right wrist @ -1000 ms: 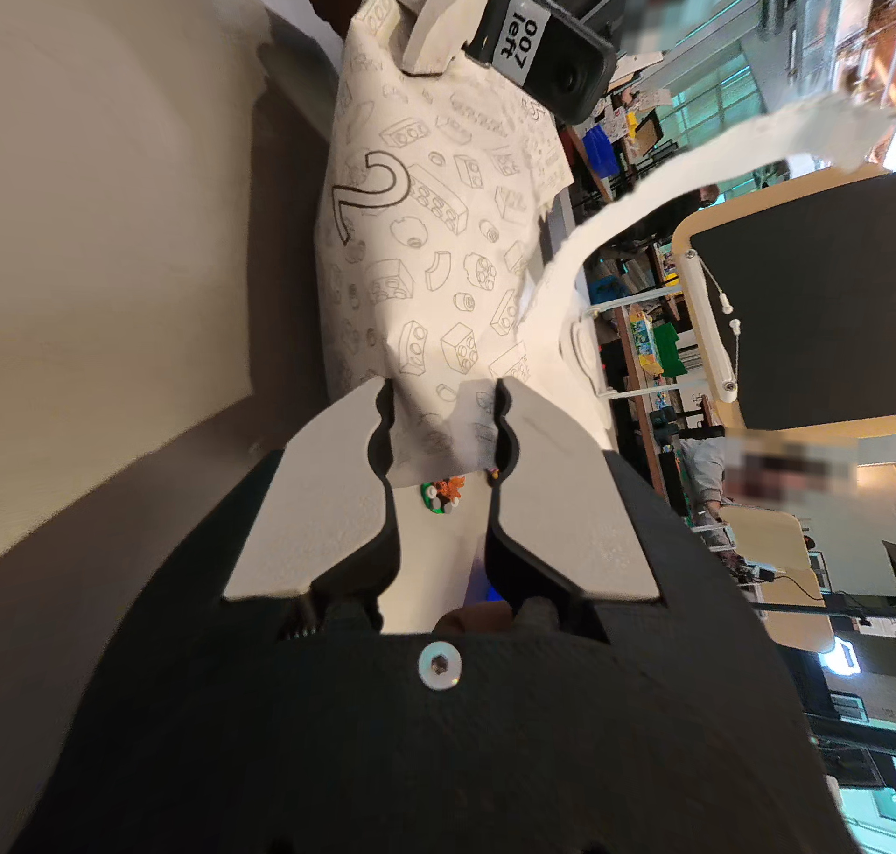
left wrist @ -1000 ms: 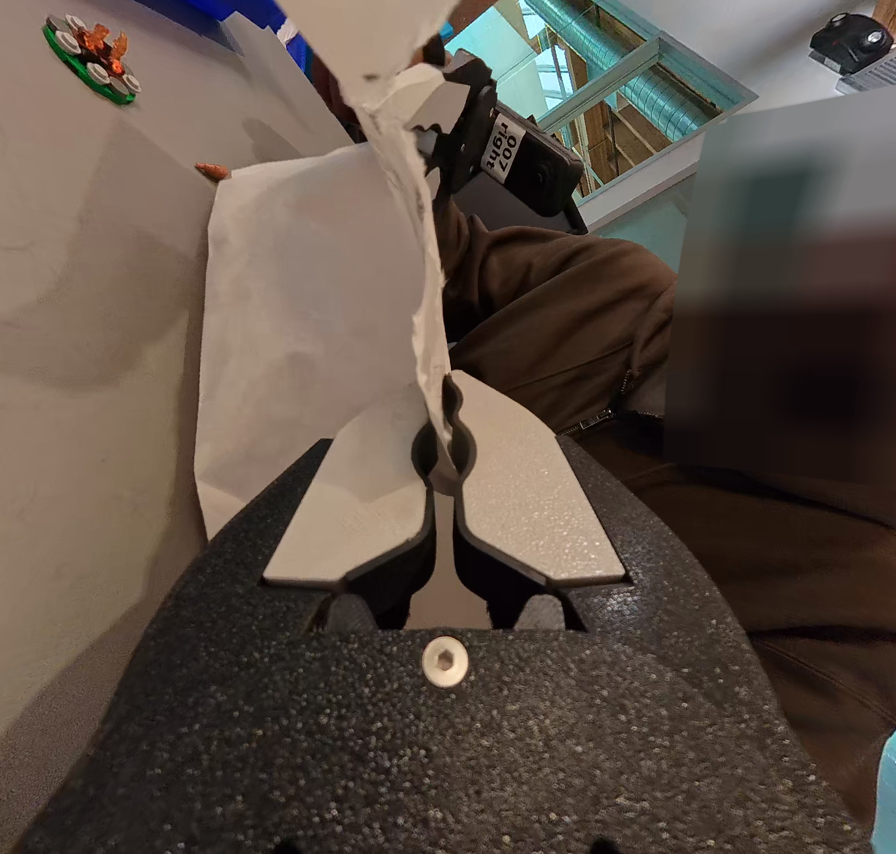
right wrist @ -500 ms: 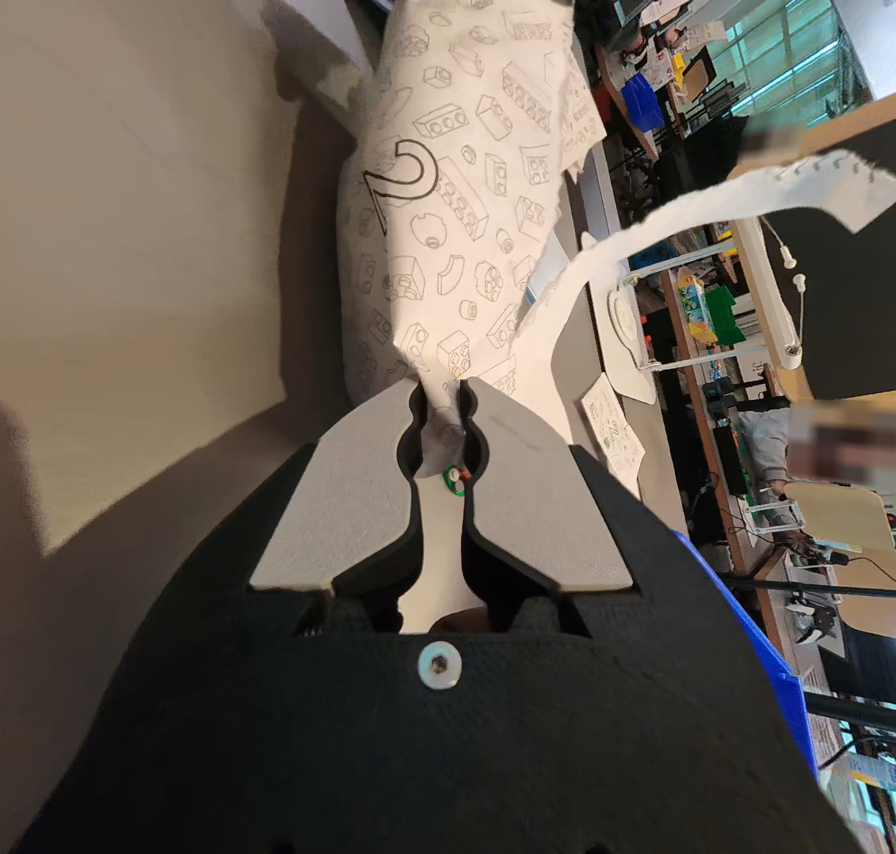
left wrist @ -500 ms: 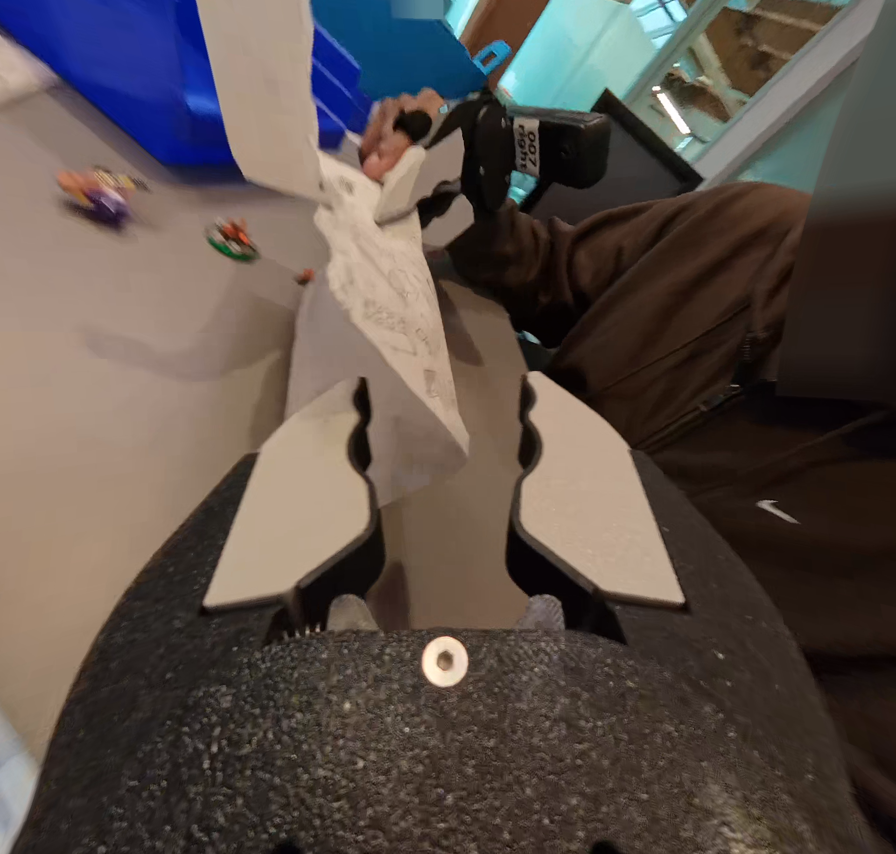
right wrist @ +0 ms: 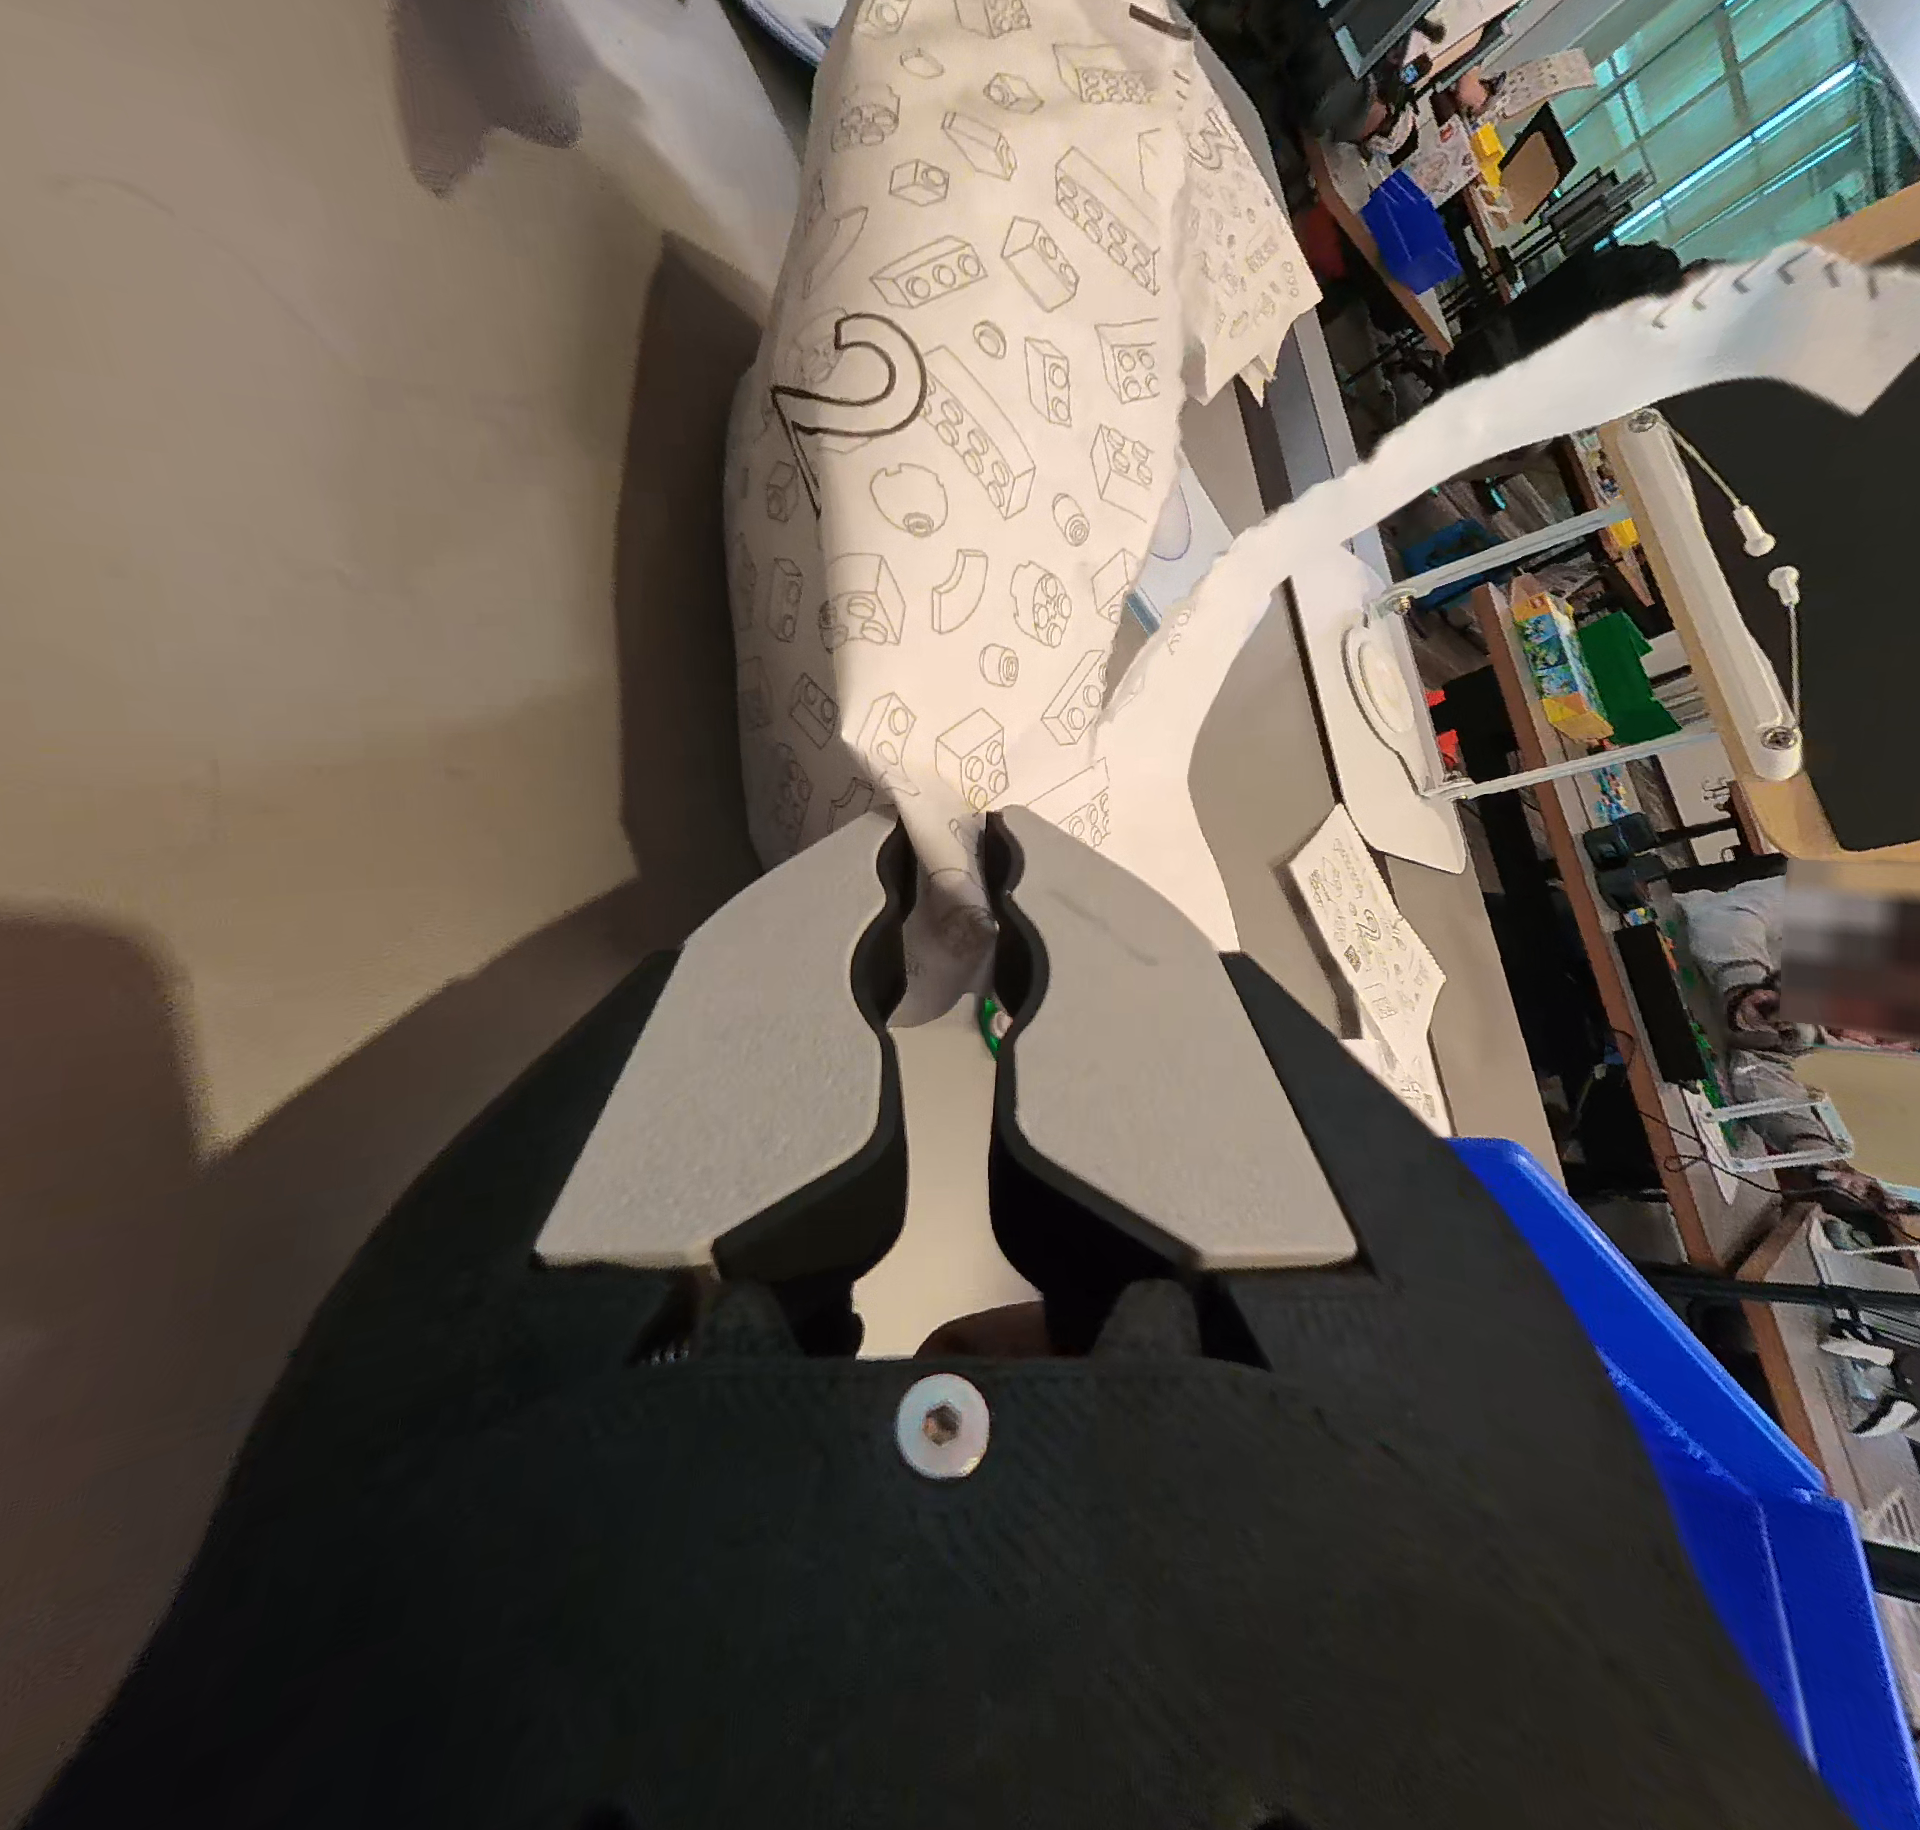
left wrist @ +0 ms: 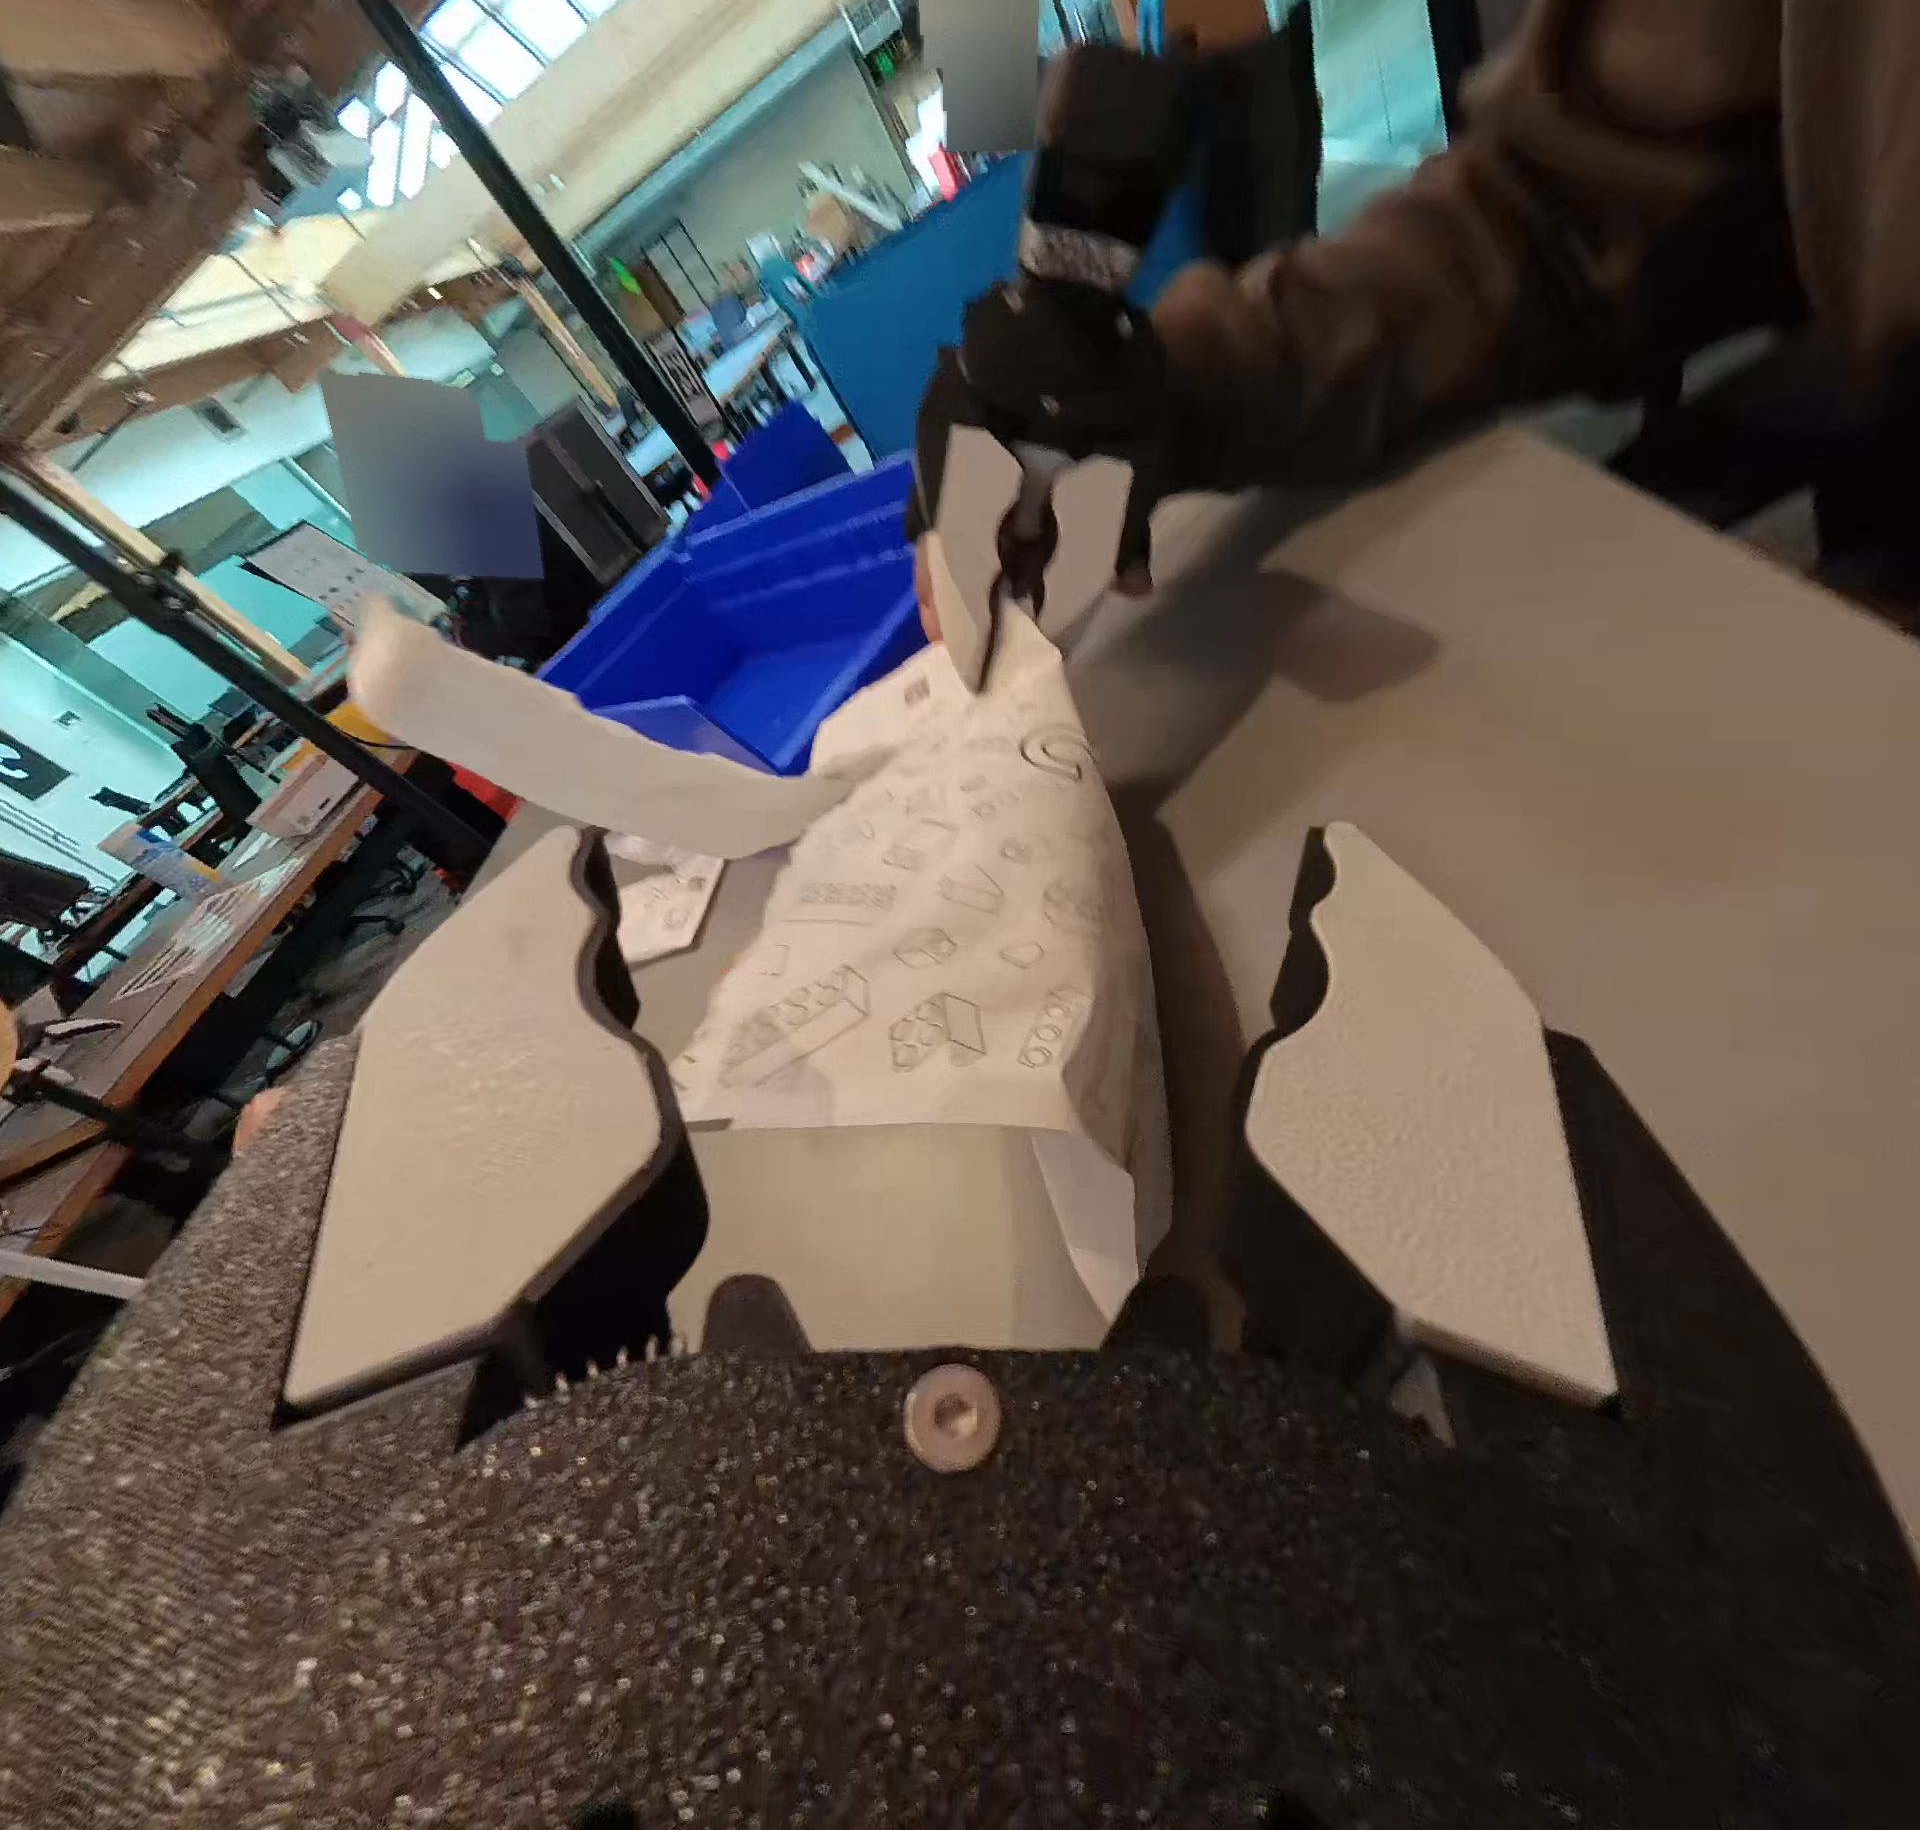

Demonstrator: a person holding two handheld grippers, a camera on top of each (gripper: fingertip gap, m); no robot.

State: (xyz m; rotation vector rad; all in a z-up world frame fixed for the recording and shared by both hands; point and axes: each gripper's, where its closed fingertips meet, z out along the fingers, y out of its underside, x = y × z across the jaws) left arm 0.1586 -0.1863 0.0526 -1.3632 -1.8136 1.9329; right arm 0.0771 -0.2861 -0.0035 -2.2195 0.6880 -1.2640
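A white paper bag printed with brick outlines hangs over the grey table. My left gripper is wide open. The bag's lower end lies between its fingers, and neither pad touches it. My right gripper shows farther off in the left wrist view, pinching the bag's top corner. In the right wrist view my right gripper is shut on a bunched corner of the bag. A torn white strip trails off the bag to the side; it also shows in the right wrist view.
A blue bin stands behind the bag; its edge shows in the right wrist view. A small torn printed paper scrap lies on the table. A person's brown sleeve holds the right gripper. Desks and shelves lie beyond. Some 15 cm of space lies between my two pairs of fingers.
My left gripper was shut on the bag's torn edge, then opened wide and let it go. My right gripper closed on the bag's corner and keeps hold. The left view has swung round.
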